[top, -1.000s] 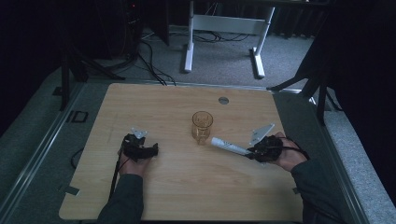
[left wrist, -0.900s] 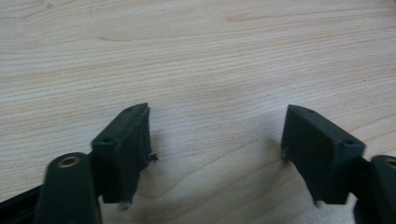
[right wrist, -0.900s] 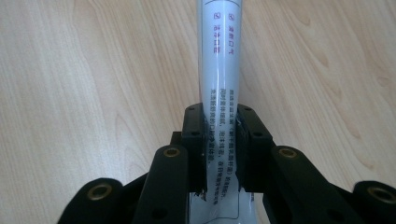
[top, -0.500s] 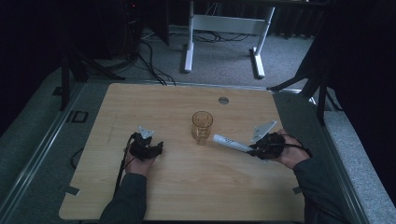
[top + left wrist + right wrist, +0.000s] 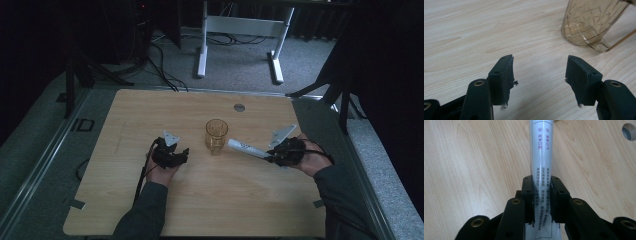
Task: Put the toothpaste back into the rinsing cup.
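The right hand-held gripper point(image 5: 271, 156) is clamping a white tube point(image 5: 246, 148) near the table's point(image 5: 250, 205) right edge, the tube's free end pointing at an amber glass point(image 5: 216, 136) standing at mid-table. The left hand-held gripper point(image 5: 183, 153) is hovering released, jaws apart, just left of the glass.

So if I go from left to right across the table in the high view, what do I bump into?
Left gripper, open → glass cup → white tube → right gripper, shut on the tube.
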Motion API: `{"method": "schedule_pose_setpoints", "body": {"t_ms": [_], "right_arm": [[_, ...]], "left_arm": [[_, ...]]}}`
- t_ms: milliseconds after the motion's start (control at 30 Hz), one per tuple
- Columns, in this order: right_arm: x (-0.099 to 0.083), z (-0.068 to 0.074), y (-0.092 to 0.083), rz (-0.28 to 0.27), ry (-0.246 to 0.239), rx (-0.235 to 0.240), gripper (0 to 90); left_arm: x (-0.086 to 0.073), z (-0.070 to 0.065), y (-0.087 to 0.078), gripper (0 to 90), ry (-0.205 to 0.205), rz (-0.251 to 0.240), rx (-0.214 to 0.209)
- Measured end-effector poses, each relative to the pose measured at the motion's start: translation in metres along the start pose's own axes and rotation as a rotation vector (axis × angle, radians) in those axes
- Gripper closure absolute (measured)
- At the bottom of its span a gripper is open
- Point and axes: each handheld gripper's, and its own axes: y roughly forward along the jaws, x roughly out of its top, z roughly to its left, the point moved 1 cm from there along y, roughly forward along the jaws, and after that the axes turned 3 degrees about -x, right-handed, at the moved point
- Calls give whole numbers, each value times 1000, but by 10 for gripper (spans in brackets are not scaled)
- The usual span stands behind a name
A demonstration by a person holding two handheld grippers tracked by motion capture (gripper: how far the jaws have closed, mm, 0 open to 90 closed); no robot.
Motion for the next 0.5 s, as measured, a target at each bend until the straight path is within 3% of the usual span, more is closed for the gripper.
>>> {"method": "schedule_pose_setpoints", "body": {"t_ms": [500], "right_arm": [[10, -8, -5, 0, 1, -17, 763]], "left_arm": [[8, -23, 7, 394, 27, -8, -48]]}}
